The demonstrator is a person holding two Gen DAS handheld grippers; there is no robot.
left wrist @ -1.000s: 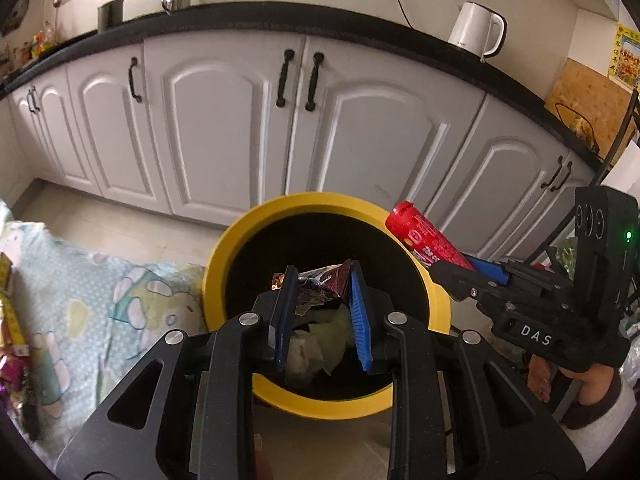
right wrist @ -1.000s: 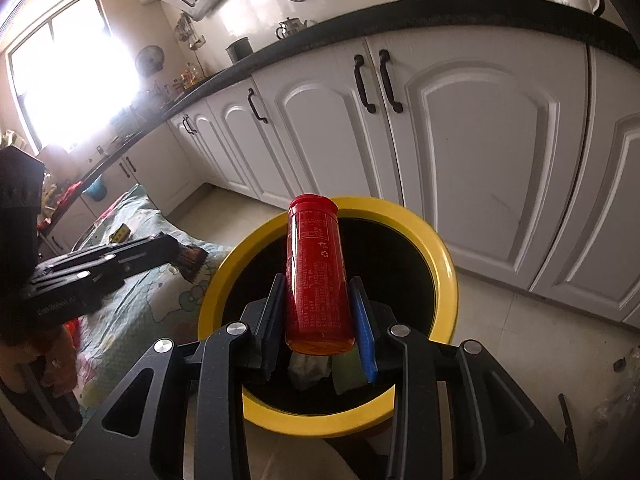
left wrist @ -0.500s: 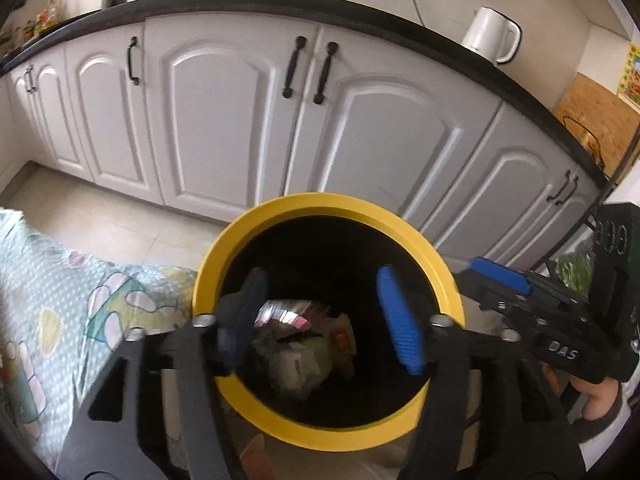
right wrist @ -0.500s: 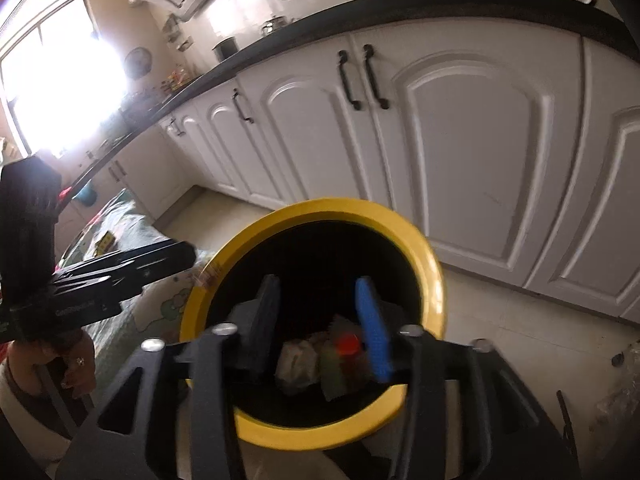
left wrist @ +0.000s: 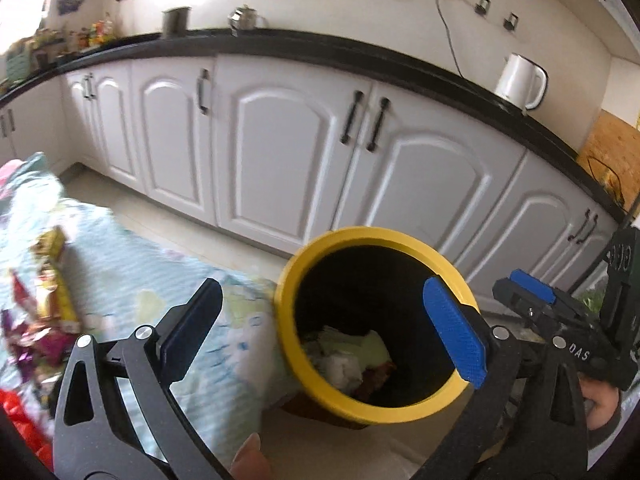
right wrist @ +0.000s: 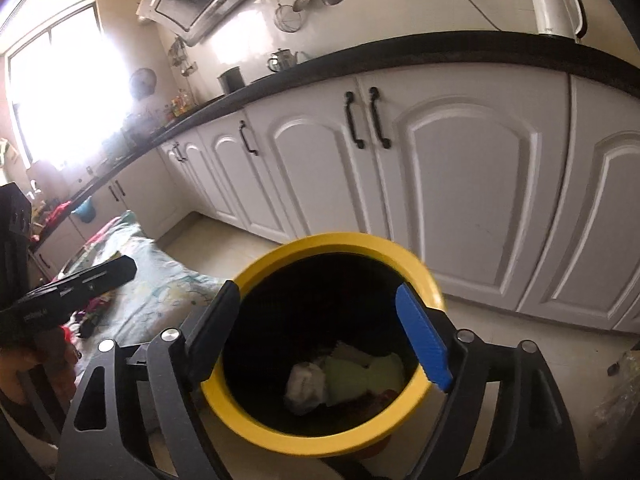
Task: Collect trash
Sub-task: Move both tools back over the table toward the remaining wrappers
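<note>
Trash (left wrist: 352,354) lies in the yellow bin (left wrist: 320,394) at your 6 o'clock; more wrappers (left wrist: 44,320) litter the cloth (left wrist: 168,280) at 9 o'clock. Your left gripper (left wrist: 324,332) and right gripper (right wrist: 320,336) gape empty. Swinging left low could clip the rim and tip it.

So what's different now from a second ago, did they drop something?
Yes. The left gripper let go of a crumpled wrapper and the right gripper released a red can; both went into the yellow bin. Both jaws now stand wide open, empty, and have pulled back. The bin and the wrappers on the cloth stayed put.
</note>
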